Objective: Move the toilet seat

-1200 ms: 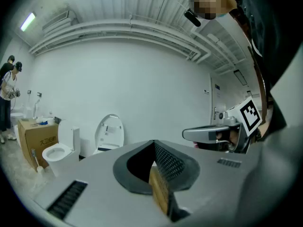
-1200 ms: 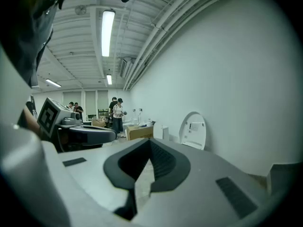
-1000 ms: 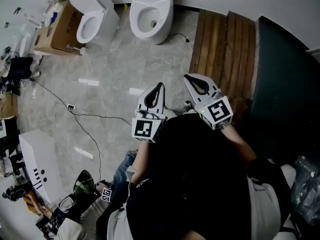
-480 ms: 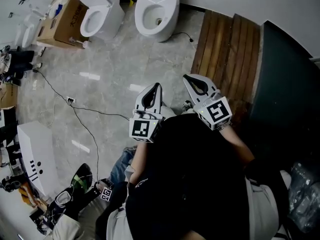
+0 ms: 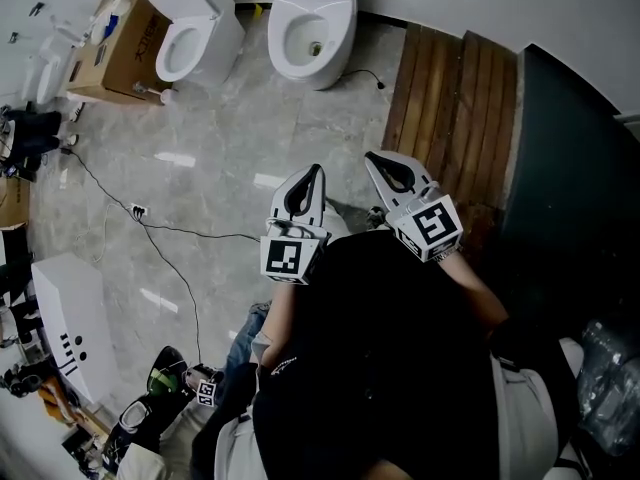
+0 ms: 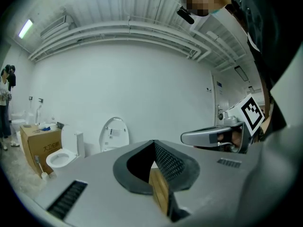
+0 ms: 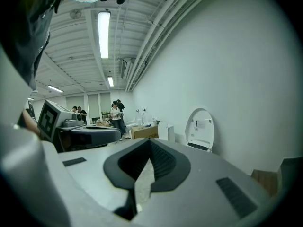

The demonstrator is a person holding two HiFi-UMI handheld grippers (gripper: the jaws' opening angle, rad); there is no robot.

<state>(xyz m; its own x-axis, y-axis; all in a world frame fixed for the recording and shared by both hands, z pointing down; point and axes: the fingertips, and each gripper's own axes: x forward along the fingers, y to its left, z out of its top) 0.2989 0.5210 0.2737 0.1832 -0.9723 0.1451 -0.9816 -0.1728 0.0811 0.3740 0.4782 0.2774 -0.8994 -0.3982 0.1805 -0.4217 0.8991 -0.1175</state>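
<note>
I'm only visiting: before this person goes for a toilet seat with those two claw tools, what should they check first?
1. Grippers empty: ok. The left gripper and right gripper are shut with nothing between the jaws.
2. Jaws ready to grab: not ok. Both need opening.
3. Toilets in reach: not ok. The left toilet and right toilet stand far off by the wall.
4. Lid out of the way: ok on the right toilet. Its lid stands upright.
5. Trip hazards: not ok. A cable crosses the floor near the person.
6. Which seat is meant: cannot tell.
</note>
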